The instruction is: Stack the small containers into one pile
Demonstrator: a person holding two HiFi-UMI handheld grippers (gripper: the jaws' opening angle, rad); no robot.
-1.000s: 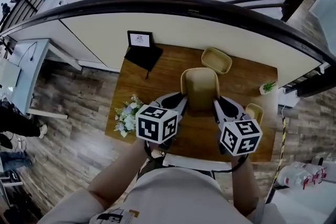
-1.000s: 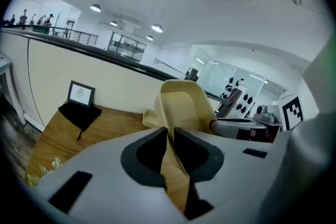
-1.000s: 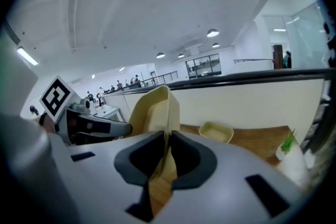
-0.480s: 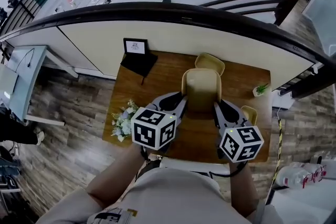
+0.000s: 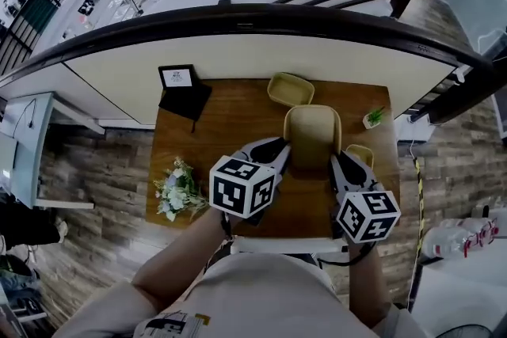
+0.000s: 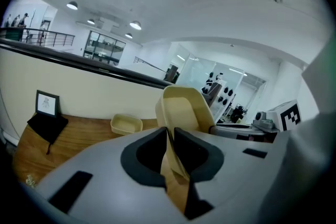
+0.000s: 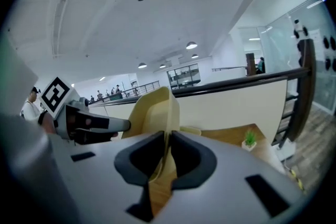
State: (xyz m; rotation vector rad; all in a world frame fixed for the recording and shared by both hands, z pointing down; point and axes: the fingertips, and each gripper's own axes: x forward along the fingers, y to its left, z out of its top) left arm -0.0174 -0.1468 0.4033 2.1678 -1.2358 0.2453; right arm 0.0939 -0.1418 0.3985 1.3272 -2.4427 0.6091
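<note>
- I held both arms forward, left gripper (image 5: pixel 281 154) and right gripper (image 5: pixel 338 161) angled slightly down. Each was pinched shut on a side rim of one beige container (image 5: pixel 312 134), tilted above the table (image 5: pixel 230 131).
- The framed card (image 5: pixel 178 77) at the far left corner had print too small to read.
- I counted three containers: mine, a far container (image 5: pixel 290 89) by the far edge, and a small container (image 5: pixel 360 155) by the right edge.

Held container (image 5: pixel 312 134) now further right over table (image 5: pixel 230 127)

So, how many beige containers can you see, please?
3: held container between left gripper and right gripper; far container at table's back edge; right container near right gripper. Grippers may hide others.
</note>
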